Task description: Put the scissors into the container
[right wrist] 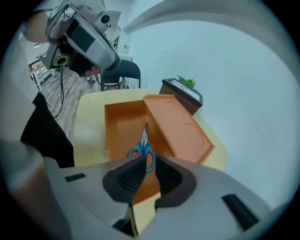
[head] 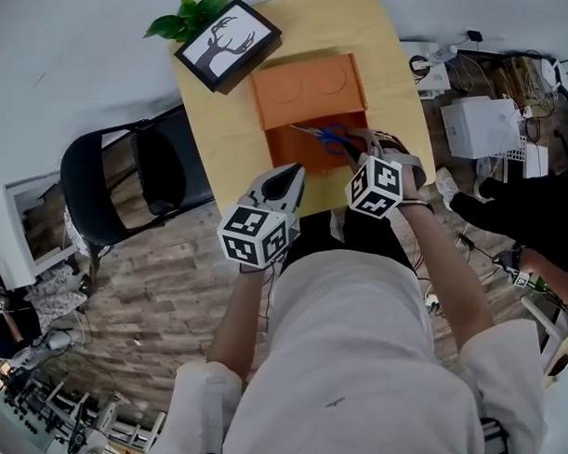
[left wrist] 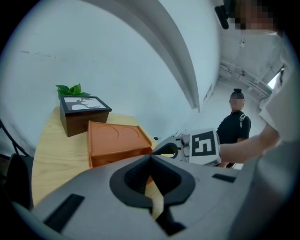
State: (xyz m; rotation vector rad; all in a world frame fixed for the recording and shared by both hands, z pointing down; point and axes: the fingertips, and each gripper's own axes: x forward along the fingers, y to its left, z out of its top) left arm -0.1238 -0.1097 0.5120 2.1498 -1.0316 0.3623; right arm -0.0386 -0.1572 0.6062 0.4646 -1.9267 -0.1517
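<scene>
The blue-handled scissors lie flat in the open orange container, blades pointing away from me. Its lid stands tilted at the far side. My right gripper hovers over the tray with its tips right at the scissors' handles; the jaws look closed together with nothing showing between them. My left gripper hangs at the table's near edge, left of the tray, jaws together and empty. The left gripper view shows the container and the right gripper.
A framed deer picture with a green plant behind it stands at the table's far left corner. A black chair is left of the table. A person in black and boxes with cables are at the right.
</scene>
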